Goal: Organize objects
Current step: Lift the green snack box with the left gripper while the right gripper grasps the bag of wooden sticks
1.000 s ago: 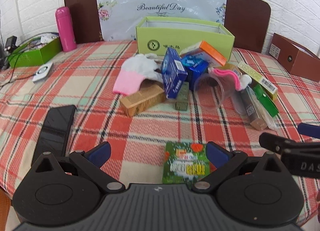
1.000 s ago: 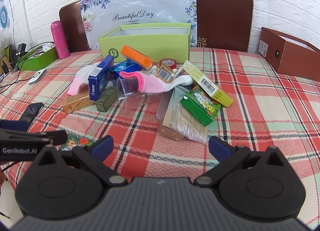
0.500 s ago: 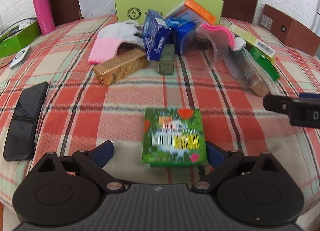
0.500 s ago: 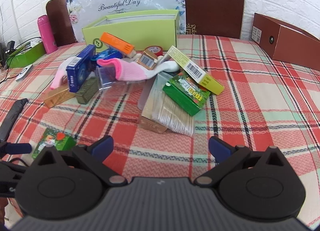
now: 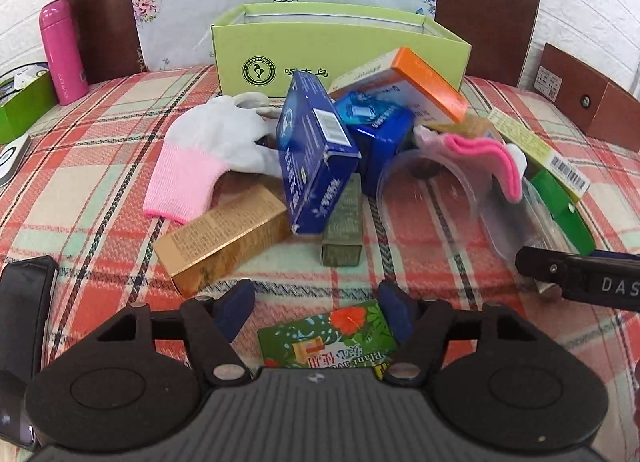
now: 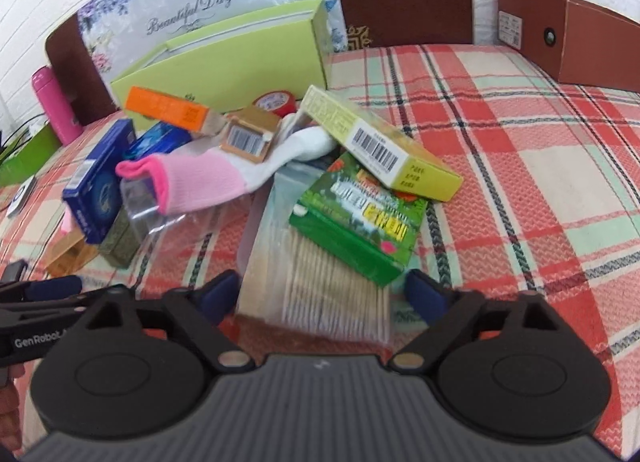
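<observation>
Left gripper [image 5: 316, 308] has just been closing, jaws still spread, green pack [image 5: 328, 338] between them, right pad about touching. Right gripper [image 6: 320, 294], closing too, straddles stick bag [image 6: 320, 282], no pinch. Both should squeeze square across the flat sides, then lift toward green box [image 5: 340, 50].

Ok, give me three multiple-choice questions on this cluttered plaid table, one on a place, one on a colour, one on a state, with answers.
1. What lies between the left gripper's fingers?
A. flat green flowered box
B. gold carton
C. black phone

2. What colour is the upright bottle at far left?
A. blue
B. pink
C. white

3. How does the clear plastic cup stand?
A. upright
B. upside down
C. on its side

Answers: 1 A, the box sits between the blue pads, untouched. 2 B, its body is pink. 3 C, its mouth faces sideways.
</observation>
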Tool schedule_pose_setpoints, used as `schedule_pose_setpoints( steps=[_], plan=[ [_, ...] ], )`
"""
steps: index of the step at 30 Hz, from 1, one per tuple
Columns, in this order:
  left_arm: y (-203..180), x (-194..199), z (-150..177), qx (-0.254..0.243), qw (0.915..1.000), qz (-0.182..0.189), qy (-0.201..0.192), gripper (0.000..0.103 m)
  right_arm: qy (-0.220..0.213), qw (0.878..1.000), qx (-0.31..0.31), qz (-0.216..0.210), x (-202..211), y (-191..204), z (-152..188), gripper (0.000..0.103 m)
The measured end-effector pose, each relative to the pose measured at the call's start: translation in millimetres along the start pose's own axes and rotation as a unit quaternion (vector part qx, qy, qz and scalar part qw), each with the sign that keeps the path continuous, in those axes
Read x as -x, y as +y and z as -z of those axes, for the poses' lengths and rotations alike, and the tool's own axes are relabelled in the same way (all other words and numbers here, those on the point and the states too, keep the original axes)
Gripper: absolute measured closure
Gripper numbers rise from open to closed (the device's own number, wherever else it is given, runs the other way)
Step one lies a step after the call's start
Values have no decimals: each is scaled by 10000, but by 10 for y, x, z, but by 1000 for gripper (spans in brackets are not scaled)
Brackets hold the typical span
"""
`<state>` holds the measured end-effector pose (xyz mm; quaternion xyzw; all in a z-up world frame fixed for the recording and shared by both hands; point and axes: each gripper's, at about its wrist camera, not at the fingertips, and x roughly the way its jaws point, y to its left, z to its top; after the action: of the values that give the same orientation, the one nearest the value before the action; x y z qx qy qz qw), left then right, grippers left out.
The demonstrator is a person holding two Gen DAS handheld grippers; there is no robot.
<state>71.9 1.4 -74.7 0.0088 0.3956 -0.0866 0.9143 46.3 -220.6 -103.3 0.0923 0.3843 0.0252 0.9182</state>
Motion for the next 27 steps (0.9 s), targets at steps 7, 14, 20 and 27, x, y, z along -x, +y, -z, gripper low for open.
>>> schedule_pose_setpoints(
  steps=[7,14,20,27],
  plan=[
    [195,544,112,307,9994,91,-140,16,-63,9987,267,-430,342,0,140,35],
    [101,371,262,325,9986,271,325,14,-24,9985,407,-358,439,15,226,47],
    [-101,222,225,-67,9985,412,350,19,-64,9995,39,-318,357,-82,169,33],
    [-103,155,168,-72,9992,295,242,32,18,9955,-575,-749,180,-217,117,39]
  ],
)
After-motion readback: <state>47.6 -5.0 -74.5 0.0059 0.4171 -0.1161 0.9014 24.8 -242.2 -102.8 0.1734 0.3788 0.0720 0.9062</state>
